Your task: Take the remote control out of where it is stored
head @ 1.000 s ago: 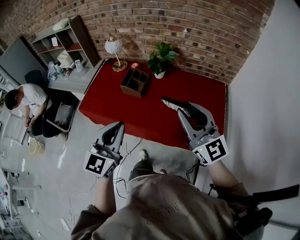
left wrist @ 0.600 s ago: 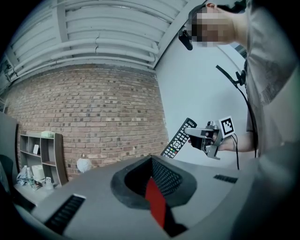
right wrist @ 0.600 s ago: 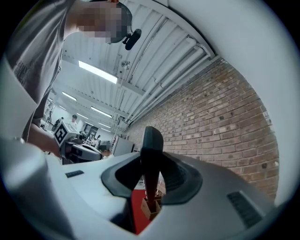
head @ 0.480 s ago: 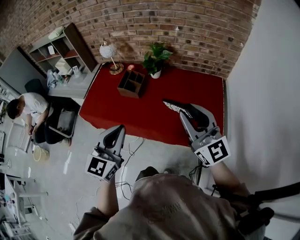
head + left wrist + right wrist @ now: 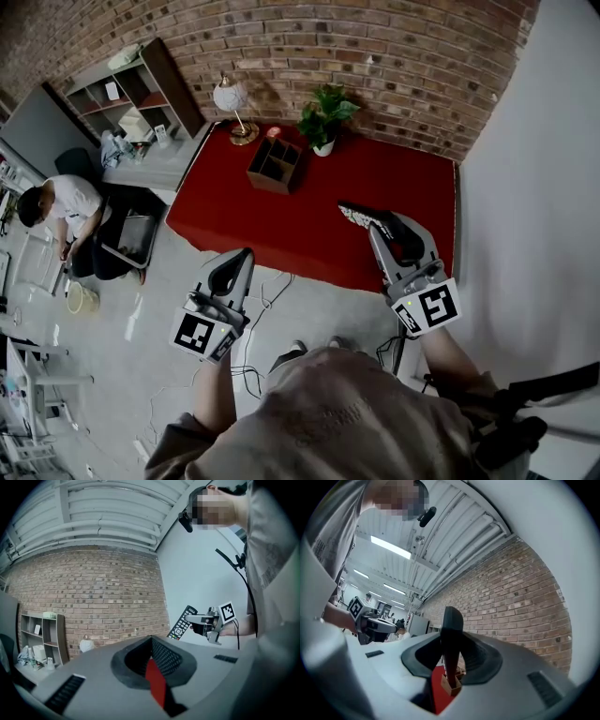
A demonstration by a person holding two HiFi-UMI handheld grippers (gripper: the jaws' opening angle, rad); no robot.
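Observation:
The black remote control (image 5: pixel 359 215) is in the air over the front of the red table (image 5: pixel 281 220), and my right gripper (image 5: pixel 384 225) is shut on its near end. In the right gripper view the remote (image 5: pixel 451 634) stands edge-on between the jaws, with the brown wooden organizer box (image 5: pixel 451 685) showing beneath it. That box (image 5: pixel 274 165) sits at the back of the table, well away from the remote. My left gripper (image 5: pixel 243 255) hangs over the floor in front of the table, shut and holding nothing. The left gripper view shows the remote (image 5: pixel 180 623) to the right.
A potted plant (image 5: pixel 324 117) and a small lamp (image 5: pixel 230 97) stand at the table's back edge by the brick wall. A shelf unit (image 5: pixel 141 89) and a seated person (image 5: pixel 56 202) are at the left. Cables (image 5: pixel 261 305) lie on the floor.
The head view has swayed slightly. Both grippers stay about where they were, and the remote stays in the right gripper.

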